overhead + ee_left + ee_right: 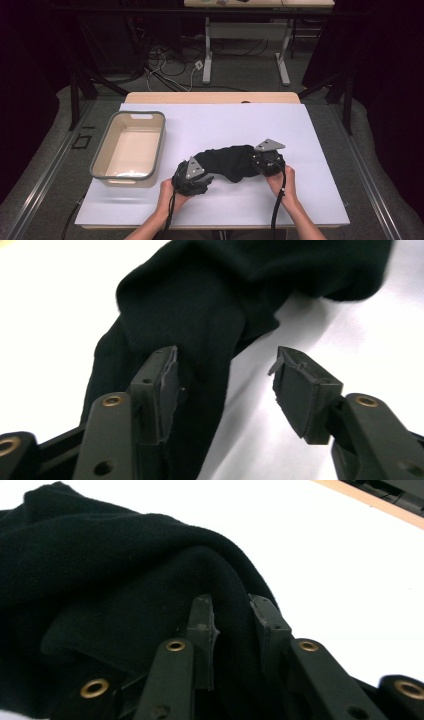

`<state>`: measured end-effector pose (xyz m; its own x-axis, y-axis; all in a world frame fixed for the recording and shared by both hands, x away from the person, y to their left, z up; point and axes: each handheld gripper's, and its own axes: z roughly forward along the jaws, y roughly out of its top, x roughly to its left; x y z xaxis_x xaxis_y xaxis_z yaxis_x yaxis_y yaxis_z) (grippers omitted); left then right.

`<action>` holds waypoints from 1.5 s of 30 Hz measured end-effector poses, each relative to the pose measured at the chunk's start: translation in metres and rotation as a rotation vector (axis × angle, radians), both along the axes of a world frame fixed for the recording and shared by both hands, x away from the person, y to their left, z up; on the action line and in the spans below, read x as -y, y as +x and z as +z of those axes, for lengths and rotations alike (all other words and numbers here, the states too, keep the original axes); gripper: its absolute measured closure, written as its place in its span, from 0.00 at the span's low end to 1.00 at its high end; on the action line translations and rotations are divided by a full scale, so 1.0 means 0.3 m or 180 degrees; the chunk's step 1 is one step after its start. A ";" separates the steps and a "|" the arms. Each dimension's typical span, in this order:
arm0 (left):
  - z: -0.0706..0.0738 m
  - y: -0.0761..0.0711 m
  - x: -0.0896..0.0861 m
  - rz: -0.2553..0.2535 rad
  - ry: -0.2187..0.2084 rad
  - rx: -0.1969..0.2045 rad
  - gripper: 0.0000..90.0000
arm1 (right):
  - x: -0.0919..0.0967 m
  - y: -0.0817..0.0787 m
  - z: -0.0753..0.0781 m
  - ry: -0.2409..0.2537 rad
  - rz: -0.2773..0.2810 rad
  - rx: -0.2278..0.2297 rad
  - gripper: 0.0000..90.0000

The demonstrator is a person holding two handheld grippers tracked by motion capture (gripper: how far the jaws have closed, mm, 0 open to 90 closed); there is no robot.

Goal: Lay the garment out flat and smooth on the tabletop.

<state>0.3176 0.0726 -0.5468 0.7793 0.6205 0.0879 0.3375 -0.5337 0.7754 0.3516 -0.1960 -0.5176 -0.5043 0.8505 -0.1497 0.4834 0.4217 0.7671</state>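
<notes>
- Black cloth (230, 161) is seen from above, bunched on the white table (310, 200) between both grippers, right of the tub (129, 146).
- Left gripper (225, 385) is held open, cloth (200, 320) beside one pad.
- Right gripper (232, 622) is clamped on a cloth (100, 580) fold.

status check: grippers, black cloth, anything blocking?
Left gripper open, cloth beside one pad. Right gripper pinching a fold of the black cloth. Cloth bunched on the white table. Bin off to the side, nothing blocking.

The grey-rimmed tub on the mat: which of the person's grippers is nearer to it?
Left. The left gripper lies just off the near right corner of the tub, at the black cloth's left end. The right gripper is at the cloth's far end.
</notes>
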 end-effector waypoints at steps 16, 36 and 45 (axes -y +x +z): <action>-0.042 0.032 0.003 0.0067 -0.0101 -0.0040 0.89 | 0.000 -0.101 0.040 -0.0118 0.0535 -0.0083 0.36; 0.017 -0.023 0.038 -0.0074 -0.0163 0.0090 0.63 | -0.019 0.003 0.001 -0.0057 0.0195 -0.0087 0.82; -0.030 0.011 0.095 -0.0090 0.0030 -0.0080 0.52 | 0.000 0.032 -0.016 0.0029 0.0114 -0.0146 0.80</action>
